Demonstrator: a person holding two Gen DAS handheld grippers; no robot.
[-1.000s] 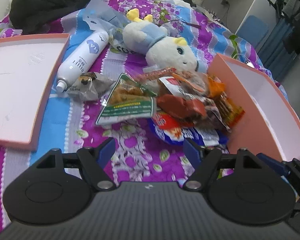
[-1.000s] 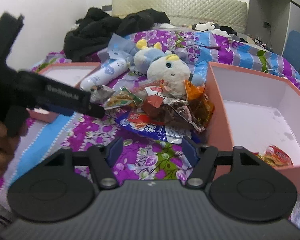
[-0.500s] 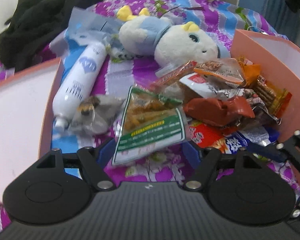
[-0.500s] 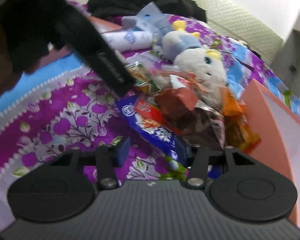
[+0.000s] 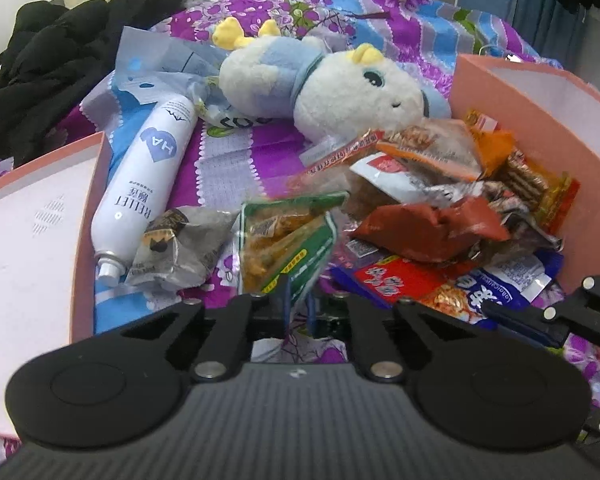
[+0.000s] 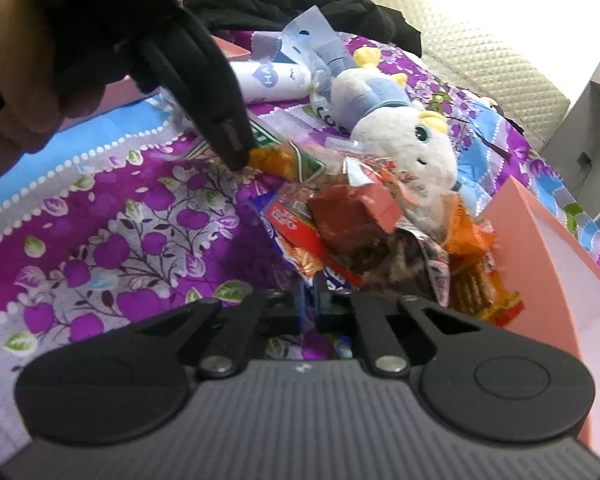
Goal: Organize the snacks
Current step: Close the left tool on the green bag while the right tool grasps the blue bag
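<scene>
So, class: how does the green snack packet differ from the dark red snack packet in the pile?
The green snack packet is see-through, showing orange pieces; the dark red snack packet is opaque. The green one is pinched in the left gripper, its far end lifted; the red one lies loose atop the pile. Both are crinkly sealed packets.

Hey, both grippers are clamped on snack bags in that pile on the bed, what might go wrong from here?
1. The left gripper pinches only the bottom edge of the green snack bag; the thin film might slip free or tear when lifted.
2. The right gripper holds the blue and red bag at the bottom of the heap. Pulling it would likely topple the dark red packet and spill others across the bedspread.
</scene>
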